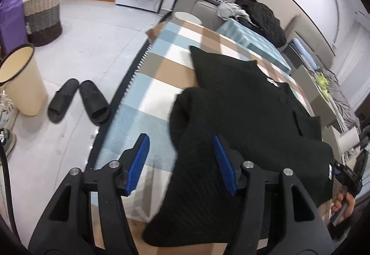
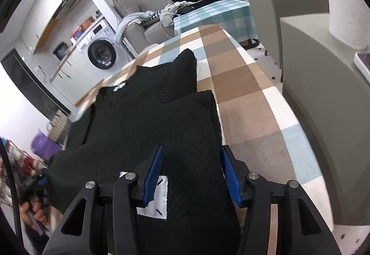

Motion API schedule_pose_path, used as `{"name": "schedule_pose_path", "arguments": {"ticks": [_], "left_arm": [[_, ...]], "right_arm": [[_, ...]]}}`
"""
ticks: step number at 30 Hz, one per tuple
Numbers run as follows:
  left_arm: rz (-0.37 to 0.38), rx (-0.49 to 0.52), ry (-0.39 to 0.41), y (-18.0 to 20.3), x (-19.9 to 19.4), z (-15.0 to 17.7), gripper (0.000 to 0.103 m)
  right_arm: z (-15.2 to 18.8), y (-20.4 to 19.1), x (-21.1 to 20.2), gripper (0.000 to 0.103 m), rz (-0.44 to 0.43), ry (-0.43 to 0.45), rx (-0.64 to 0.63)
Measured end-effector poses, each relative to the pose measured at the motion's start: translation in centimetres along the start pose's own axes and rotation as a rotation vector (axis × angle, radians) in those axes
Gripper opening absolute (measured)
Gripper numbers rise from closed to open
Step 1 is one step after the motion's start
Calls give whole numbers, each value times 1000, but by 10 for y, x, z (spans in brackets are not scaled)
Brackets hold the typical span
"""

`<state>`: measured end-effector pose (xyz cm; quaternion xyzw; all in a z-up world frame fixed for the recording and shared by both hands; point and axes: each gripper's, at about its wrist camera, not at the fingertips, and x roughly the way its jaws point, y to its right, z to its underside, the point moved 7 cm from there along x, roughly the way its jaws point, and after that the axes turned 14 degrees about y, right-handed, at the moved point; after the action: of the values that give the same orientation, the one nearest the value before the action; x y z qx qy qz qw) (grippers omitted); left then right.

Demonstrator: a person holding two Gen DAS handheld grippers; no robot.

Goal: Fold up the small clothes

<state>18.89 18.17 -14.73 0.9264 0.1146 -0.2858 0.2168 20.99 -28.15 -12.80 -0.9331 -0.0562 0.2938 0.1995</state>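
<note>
Now black garment between both wide-open tongs, unpinched, on checked cloth.

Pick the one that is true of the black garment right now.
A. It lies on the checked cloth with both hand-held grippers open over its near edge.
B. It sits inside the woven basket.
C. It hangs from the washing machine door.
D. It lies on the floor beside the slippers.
A: the black garment lies spread on the checked cloth, and the left hand-held gripper and the right hand-held gripper both show blue pads spread apart over it.
</note>
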Motion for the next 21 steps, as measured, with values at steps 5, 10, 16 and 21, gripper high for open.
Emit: {"name": "schedule_pose_path", "arguments": {"ticks": [5, 10, 16, 21], "left_arm": [[30, -10, -31, 14, 19, 7, 55], [29, 45, -50, 31, 36, 16, 55], [66, 13, -54, 32, 40, 18, 41], [59, 81, -57, 38, 37, 22, 35]], "right_arm": [[3, -8, 15, 54, -4, -20, -5], [3, -19, 26, 54, 25, -22, -70], [4, -22, 33, 45, 46, -23, -129], [11, -24, 35, 34, 58, -32, -178]]}}
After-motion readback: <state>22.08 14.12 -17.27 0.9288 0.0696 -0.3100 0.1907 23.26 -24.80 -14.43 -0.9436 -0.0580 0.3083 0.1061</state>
